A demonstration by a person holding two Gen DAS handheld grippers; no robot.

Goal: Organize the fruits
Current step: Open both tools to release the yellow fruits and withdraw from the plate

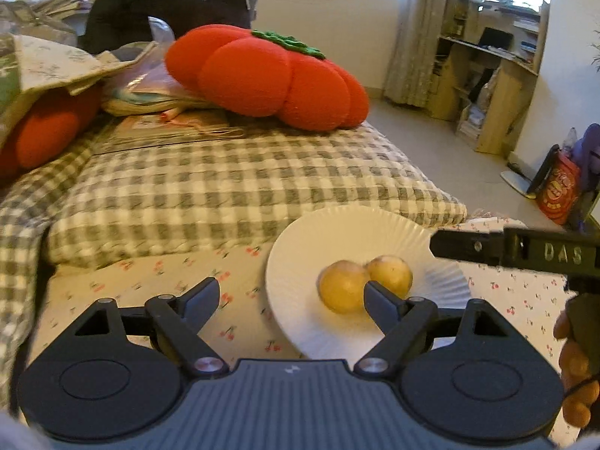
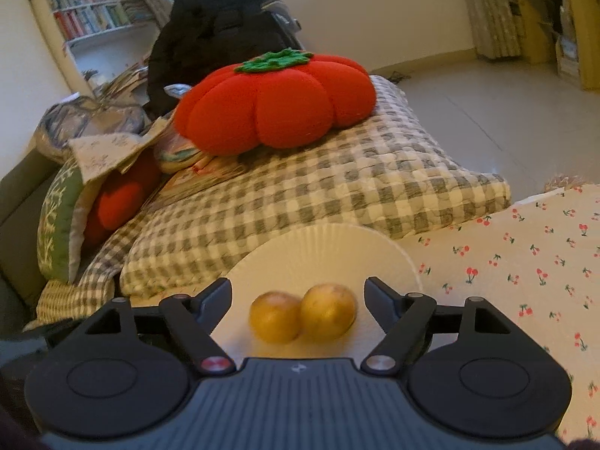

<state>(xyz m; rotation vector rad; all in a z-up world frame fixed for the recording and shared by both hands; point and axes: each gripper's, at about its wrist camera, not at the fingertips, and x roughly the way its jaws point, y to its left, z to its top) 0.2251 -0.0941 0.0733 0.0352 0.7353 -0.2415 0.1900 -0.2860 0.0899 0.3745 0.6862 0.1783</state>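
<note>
Both my left tool (image 1: 292,296) and right tool (image 2: 298,296) are spread and empty; two yellow fruits (image 2: 302,317) sit touching on the white plate (image 2: 322,247), lower centre, so placing looks done, nothing visibly left.
</note>
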